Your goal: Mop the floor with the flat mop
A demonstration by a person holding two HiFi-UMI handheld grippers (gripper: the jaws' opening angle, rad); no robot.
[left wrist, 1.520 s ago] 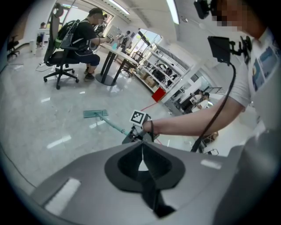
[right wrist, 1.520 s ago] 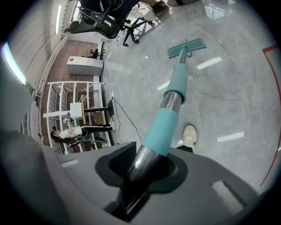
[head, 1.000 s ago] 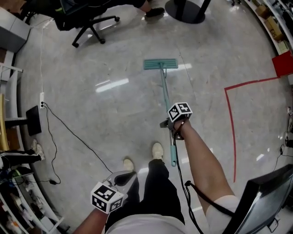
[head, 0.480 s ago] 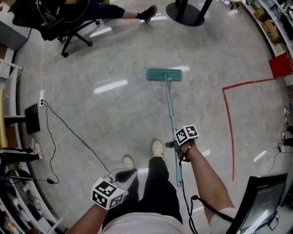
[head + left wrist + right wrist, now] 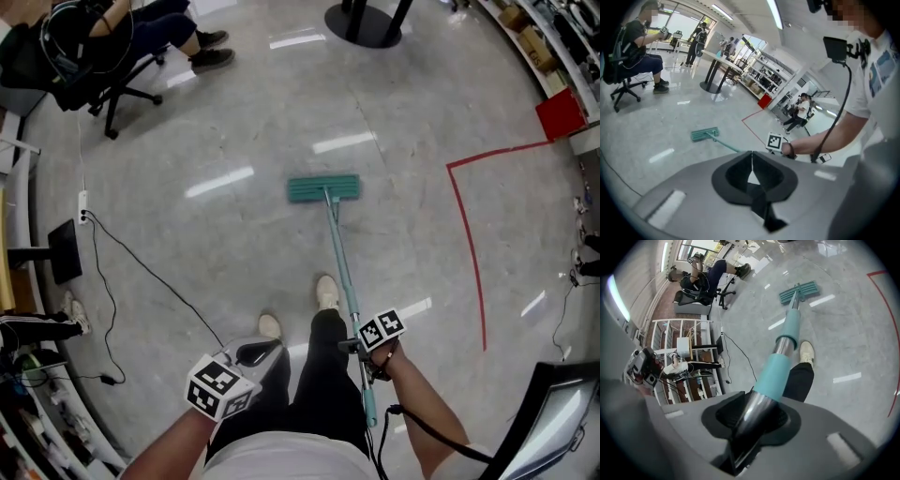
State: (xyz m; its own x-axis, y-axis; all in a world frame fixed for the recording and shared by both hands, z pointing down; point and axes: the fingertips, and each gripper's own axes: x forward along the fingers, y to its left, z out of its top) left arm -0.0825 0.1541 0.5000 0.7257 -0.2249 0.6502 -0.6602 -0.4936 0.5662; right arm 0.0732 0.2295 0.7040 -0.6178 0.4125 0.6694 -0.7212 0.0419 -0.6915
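Gripper views only: right gripper [image 5: 757,412] tight on mop handle [image 5: 780,363]; left gripper [image 5: 751,161], fingers [image 5: 735,176] together, empty.

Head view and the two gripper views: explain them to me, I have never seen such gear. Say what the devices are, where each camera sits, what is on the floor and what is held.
There is no robot here: a person carries a hand-held claw in each hand. The head view comes from a camera on the person's head, looking steeply down. The other two cameras ride on the claws and look along their jaws. The right claw is shut on the mop handle. The teal mop head lies flat on the grey floor, out in front of the person. The left claw is shut with nothing in it. A black cable and a red tape line also lie on the floor.
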